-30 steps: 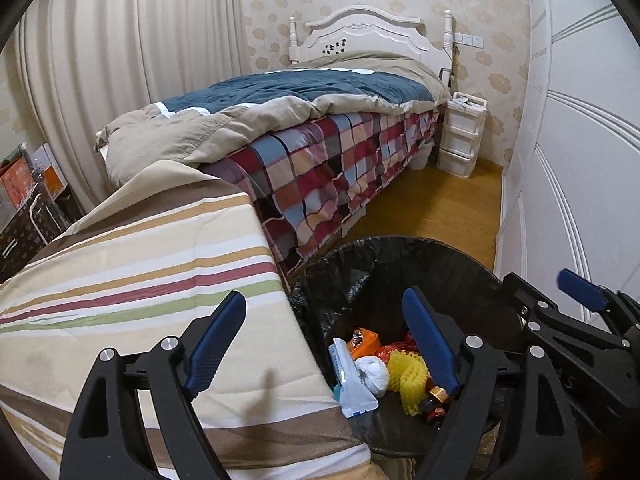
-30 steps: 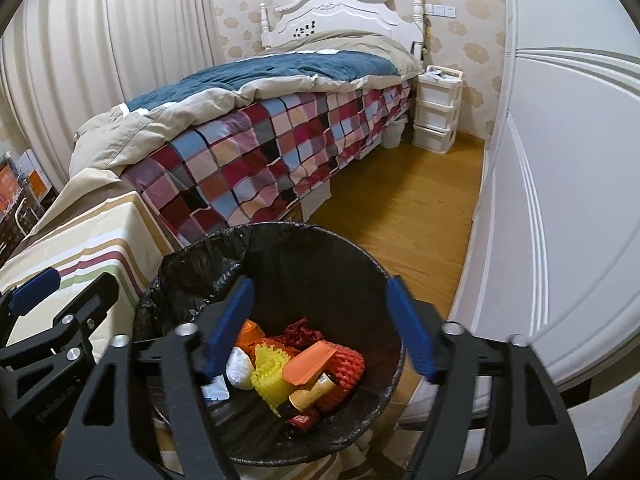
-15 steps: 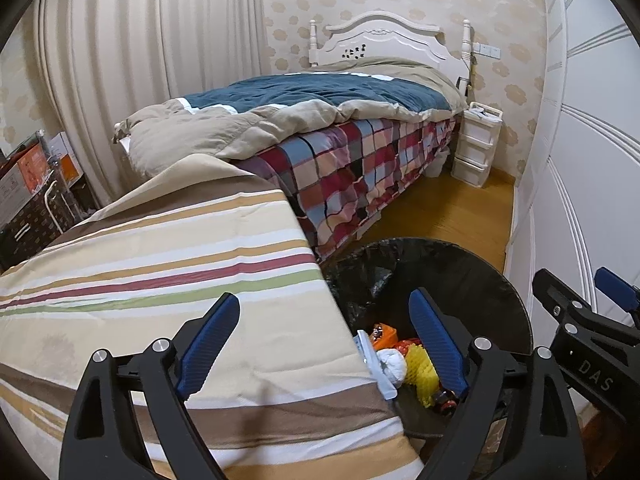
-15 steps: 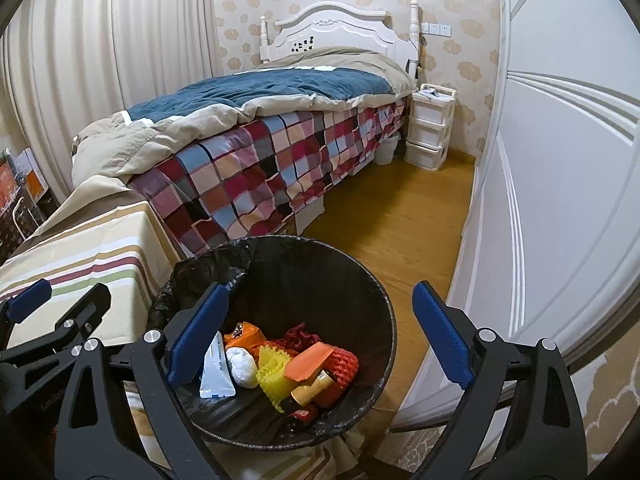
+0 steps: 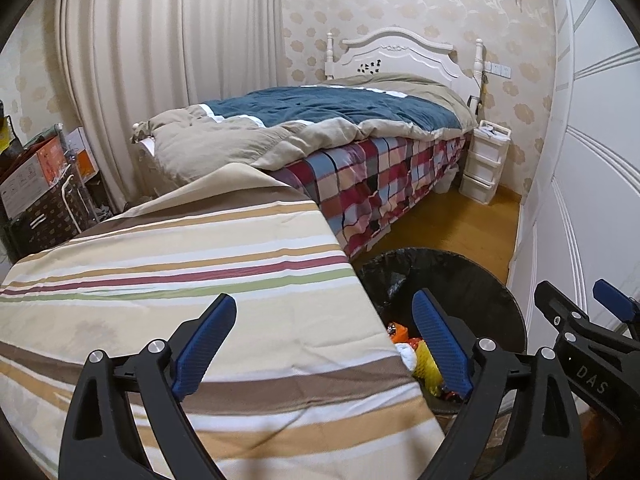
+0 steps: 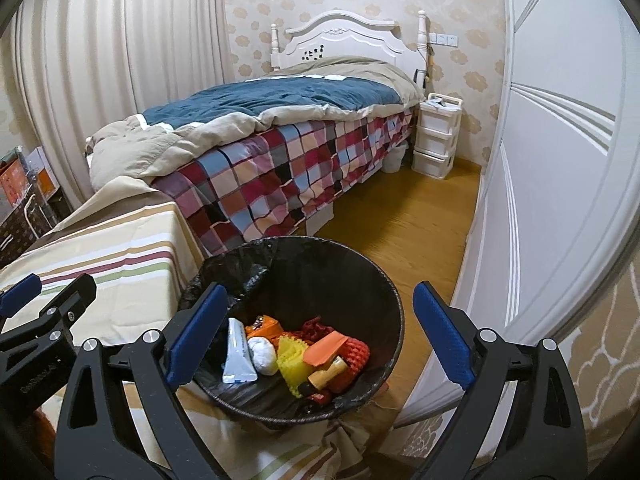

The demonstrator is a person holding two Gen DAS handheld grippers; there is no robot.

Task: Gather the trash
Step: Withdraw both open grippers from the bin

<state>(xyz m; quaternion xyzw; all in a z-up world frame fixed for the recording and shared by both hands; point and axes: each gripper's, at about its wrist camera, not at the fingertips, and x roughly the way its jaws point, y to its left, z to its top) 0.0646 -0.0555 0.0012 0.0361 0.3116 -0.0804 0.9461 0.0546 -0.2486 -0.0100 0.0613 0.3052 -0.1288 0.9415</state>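
A black-lined trash bin (image 6: pixel 352 264) stands on the floor beside the striped table; it also shows in the left wrist view (image 5: pixel 476 280). Inside lie a white tube (image 6: pixel 239 356), a white ball (image 6: pixel 262 354), a yellow piece (image 6: pixel 294 360), an orange piece (image 6: pixel 324 352) and red netting (image 6: pixel 356 354). My right gripper (image 6: pixel 318 328) is open and empty above the bin. My left gripper (image 5: pixel 324 340) is open and empty over the table's right edge.
The table wears a striped cloth (image 5: pixel 180 264). A bed with a plaid cover (image 6: pixel 280 176) stands behind. A white drawer unit (image 6: pixel 436 140) sits by the headboard. A white wardrobe (image 6: pixel 560 160) lines the right side. Boxes (image 5: pixel 36 176) are stacked at left.
Both grippers have risen and drawn back from the bin. The left view has swung left over the table. The right gripper's fingers have opened wider.
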